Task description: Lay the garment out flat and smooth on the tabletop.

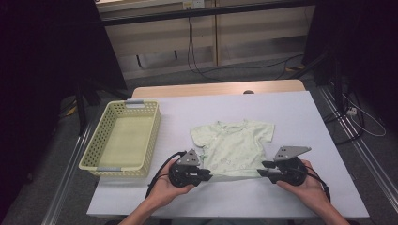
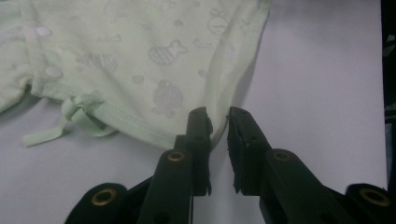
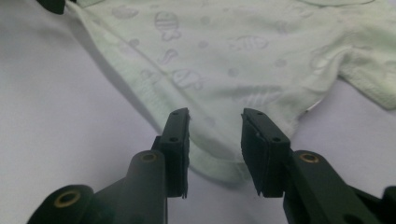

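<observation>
The pale green baby shirt point(image 1: 234, 147) with its faint fish print lay flat at the middle of the white surface point(image 1: 300, 112), neck toward twelve o'clock, hem toward six, so its long axis ran straight away from the person. And there were both tools, down at the hem! The left gripper point(image 1: 206, 174) sat at the shirt's seven o'clock corner, the right gripper point(image 1: 263, 172) at its five o'clock corner, each about equally near its own corner.

From the left gripper view, the jaws stood only a narrow gap apart, with the hem's corner edge point(image 2: 219, 126) running up at the gap's mouth; whether the pads actually pressed cloth, I could not tell. In the right gripper view the jaws stood clearly wider, straddling the hem corner point(image 3: 217, 158) without squeezing it, cloth lying slack between them.

Off at nine o'clock waited the yellow perforated plastic basket point(image 1: 101, 166), well apart from the shirt. The coming move, I judged, hinged on both corners lying just ahead of the jaws.
</observation>
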The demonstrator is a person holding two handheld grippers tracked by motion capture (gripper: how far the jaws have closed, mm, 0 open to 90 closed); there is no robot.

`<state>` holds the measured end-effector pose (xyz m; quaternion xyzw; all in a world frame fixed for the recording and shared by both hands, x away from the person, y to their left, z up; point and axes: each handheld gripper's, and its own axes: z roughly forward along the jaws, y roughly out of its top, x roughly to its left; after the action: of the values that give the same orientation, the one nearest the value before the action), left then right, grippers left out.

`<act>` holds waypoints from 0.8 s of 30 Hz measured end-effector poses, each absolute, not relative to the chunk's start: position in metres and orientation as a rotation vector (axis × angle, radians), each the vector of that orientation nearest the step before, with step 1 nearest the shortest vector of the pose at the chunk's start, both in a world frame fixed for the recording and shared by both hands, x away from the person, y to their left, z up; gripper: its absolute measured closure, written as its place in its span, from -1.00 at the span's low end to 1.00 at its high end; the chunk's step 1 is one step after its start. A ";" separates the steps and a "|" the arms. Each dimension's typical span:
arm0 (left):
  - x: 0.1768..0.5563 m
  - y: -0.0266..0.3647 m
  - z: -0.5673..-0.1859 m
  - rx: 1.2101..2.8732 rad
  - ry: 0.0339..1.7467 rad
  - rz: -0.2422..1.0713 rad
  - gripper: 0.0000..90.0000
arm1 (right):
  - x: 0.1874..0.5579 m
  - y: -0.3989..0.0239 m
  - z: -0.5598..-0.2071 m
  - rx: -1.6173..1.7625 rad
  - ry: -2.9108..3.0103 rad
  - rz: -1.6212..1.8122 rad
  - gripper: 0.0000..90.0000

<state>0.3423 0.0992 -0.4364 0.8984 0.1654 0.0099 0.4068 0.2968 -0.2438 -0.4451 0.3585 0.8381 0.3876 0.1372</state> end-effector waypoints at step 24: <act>0.338 0.080 -0.450 2.359 0.416 0.080 0.68 | 0.310 -0.257 -0.456 1.188 2.406 1.002 0.71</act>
<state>0.3380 0.0802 -0.4504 0.9168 0.1616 0.0311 0.3640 0.3103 -0.2573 -0.4560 0.4108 0.8319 0.3464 0.1382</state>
